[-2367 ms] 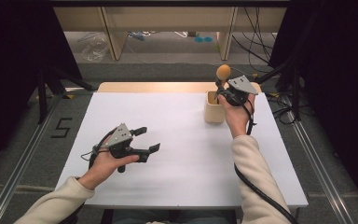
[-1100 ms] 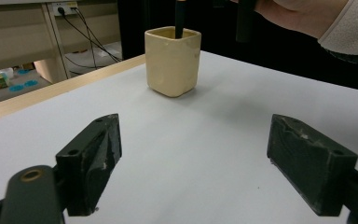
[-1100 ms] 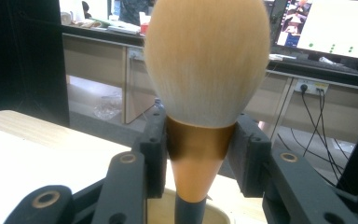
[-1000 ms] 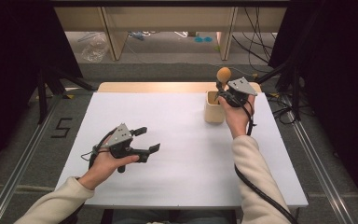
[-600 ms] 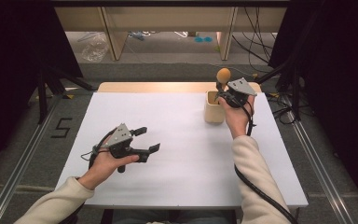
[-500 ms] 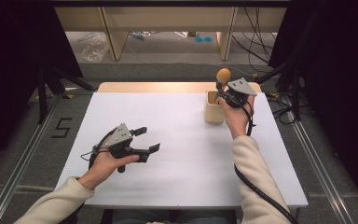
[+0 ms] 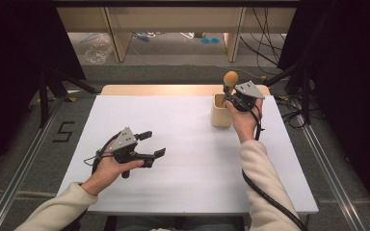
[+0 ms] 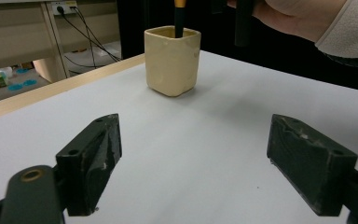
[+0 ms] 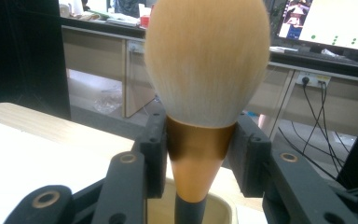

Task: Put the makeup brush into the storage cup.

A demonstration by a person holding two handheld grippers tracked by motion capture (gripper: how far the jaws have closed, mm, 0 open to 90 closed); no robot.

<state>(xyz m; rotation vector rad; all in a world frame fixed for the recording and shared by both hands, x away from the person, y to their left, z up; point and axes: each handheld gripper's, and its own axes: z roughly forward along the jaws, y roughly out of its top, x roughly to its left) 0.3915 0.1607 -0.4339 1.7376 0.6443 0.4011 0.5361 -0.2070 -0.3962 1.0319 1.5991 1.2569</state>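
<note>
Right gripper (image 7: 230, 96), at the far right, pinches the makeup brush (image 9: 200, 154) by its copper ferrule, handle standing in the cream cup (image 7: 220, 111); its own view reveals the clamping. Left gripper (image 7: 151, 144) rests near left, jaws spread and empty.

The left gripper (image 7: 154, 144) lay low in the left hand (image 7: 111, 166), jaws spread wide and empty. The right gripper (image 7: 229, 94), raised in the right hand (image 7: 243, 118), had its jaws clamped tight.
</note>
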